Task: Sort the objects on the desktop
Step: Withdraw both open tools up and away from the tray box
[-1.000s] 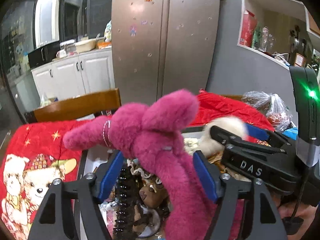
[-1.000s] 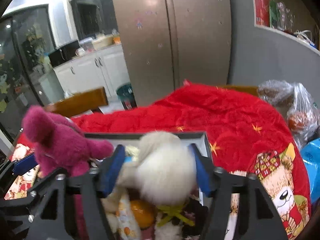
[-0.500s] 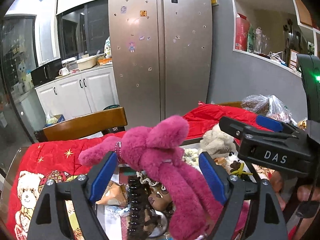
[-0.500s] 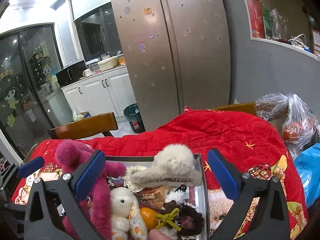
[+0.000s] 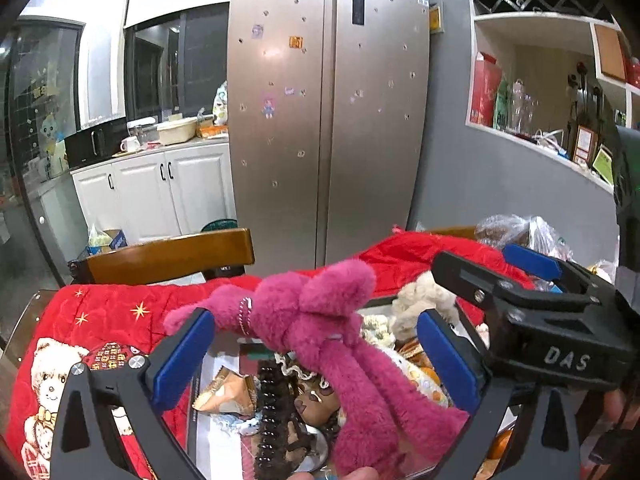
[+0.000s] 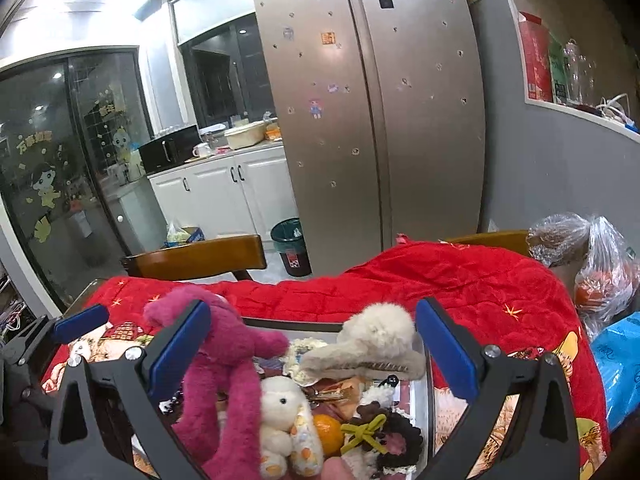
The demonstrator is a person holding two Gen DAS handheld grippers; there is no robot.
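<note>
A grey tray (image 6: 427, 384) on a red cloth holds a pile of small things. A pink plush bear (image 5: 320, 332) lies across it between the wide-open fingers of my left gripper (image 5: 316, 352), untouched by the pads. It also shows in the right wrist view (image 6: 224, 364). A fluffy cream hair claw (image 6: 376, 344) rests on top of the pile between the open fingers of my right gripper (image 6: 312, 348), clear of both pads. My right gripper shows at the right of the left wrist view (image 5: 520, 304). A white plush bunny (image 6: 284, 412), an orange (image 6: 326, 432) and a black comb (image 5: 272, 412) lie in the tray.
The red bear-print cloth (image 6: 460, 280) covers the table. A wooden chair back (image 5: 168, 256) stands behind it. Plastic bags (image 6: 592, 256) and a blue pack (image 6: 620, 356) sit at the right. A fridge and white cabinets are beyond. A fingertip (image 5: 360, 474) shows at the bottom edge.
Both grippers opened and drew back and up. The left let go of the pink bear and the right let go of the cream hair claw, which now rest on the tray's pile.
</note>
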